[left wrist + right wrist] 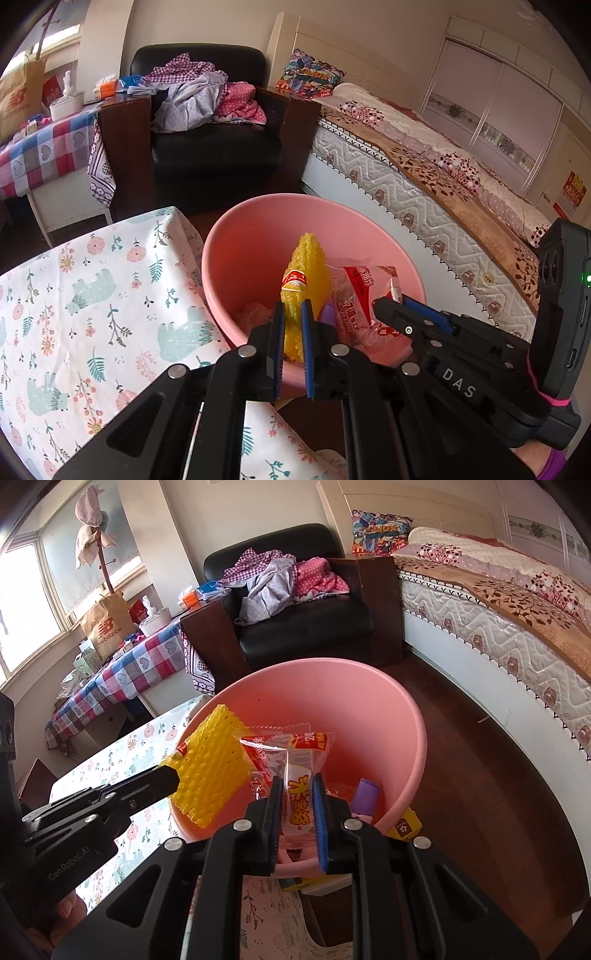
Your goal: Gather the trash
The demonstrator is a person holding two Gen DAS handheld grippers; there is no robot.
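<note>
Grippers over my pink basin [388,716]: left gripper [291,314] pinches yellow foam net [308,266], right gripper [297,790] clamps snack wrapper [295,775].

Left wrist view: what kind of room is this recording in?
Most likely a lived-in bedroom: a made bed with a patterned quilt, sliding wardrobe doors behind it, and a black armchair piled with clothes.

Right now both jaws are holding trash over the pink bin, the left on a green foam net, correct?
Not quite: the foam net in the left gripper is yellow, as the left wrist view shows. Both are over the pink bin.
</note>
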